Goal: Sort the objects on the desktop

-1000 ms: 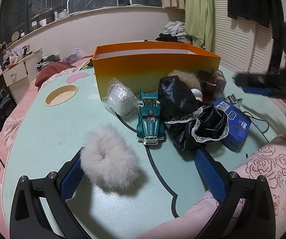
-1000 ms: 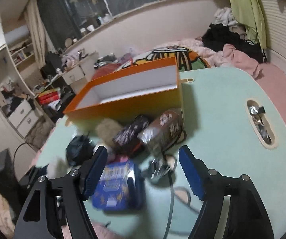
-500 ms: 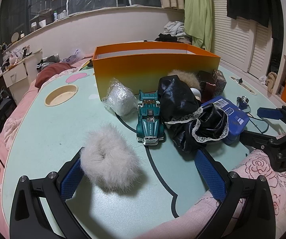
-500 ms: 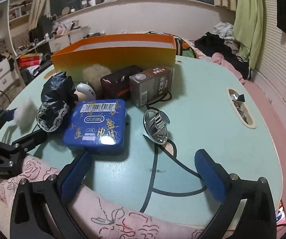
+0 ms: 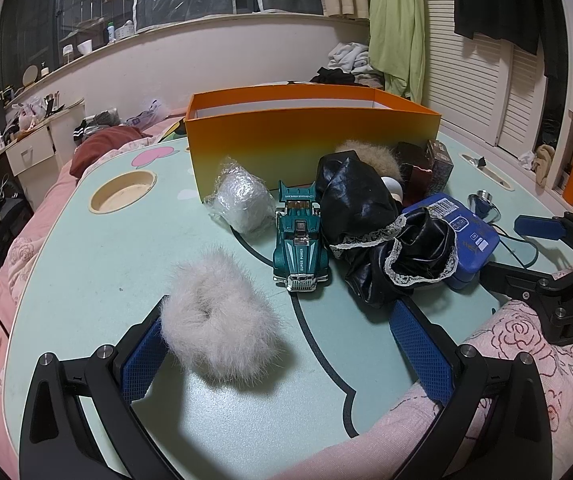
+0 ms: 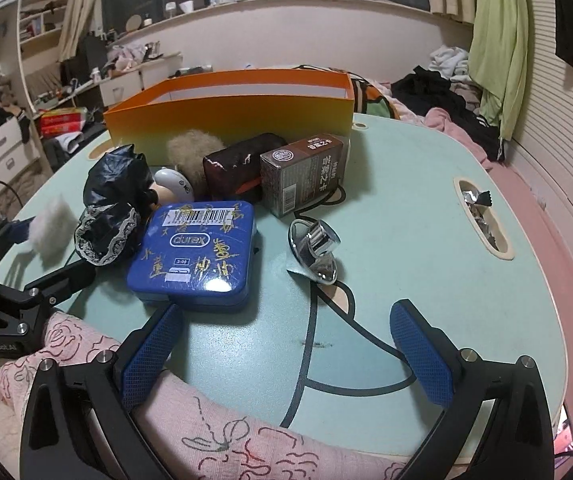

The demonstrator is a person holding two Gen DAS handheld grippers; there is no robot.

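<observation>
1. The white fur scrunchie [image 5: 218, 332] lies near the tabletop's [image 5: 86, 264] front edge, against the left gripper's [image 5: 282, 352] left pad, its jaws spread wide.
2. The blue tin [image 6: 194, 252] sits just beyond the right gripper [image 6: 286, 356], whose jaws have just been opening and now gape with nothing between them.
3. Both grippers tilt downward over the front edge.
4. The orange box [image 5: 310, 140] stands toward the far edge.

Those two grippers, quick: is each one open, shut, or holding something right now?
Left gripper: open; the fluffy white puff lies against one pad, not clamped.
Right gripper: open wide, jaws just opened, nothing between them; blue tin just ahead.
</observation>
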